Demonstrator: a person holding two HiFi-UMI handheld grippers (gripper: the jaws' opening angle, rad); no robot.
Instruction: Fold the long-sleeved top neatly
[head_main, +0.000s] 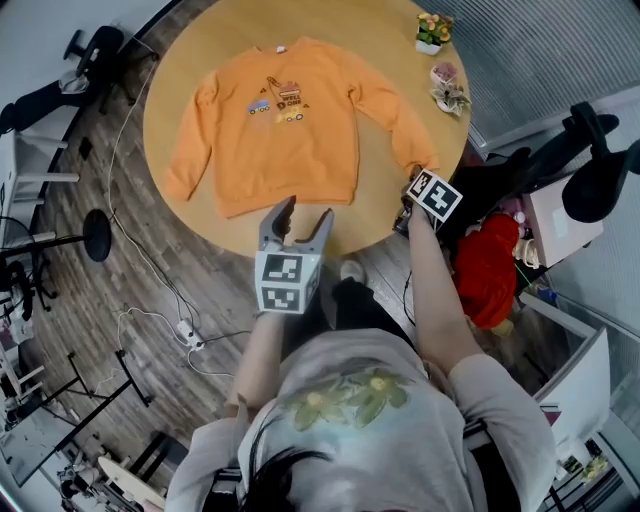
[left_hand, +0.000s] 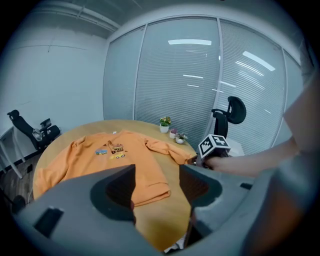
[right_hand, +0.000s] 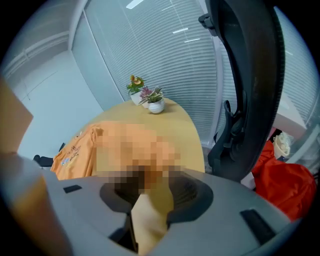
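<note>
Glass-walled office, round wooden desk (head_main: 190, 60). The orange long-sleeved top (head_main: 290, 130) lies flat on it, print up, sleeves spread, unfolded. The left tool (head_main: 308, 208) hovers just off the top's hem, jaws apart, nothing between them. The right tool (head_main: 418, 182) sits at the top's cuff (head_main: 422, 163) on the person's right, jaws apart; contact with the cloth cannot be told. Small potted plants (head_main: 434, 30) stand beyond the top's shoulder.

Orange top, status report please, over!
Left tool open, empty, near the hem. Right tool open at the sleeve cuff. Orange top flat, unfolded on the table. Little plants clear of it.
</note>
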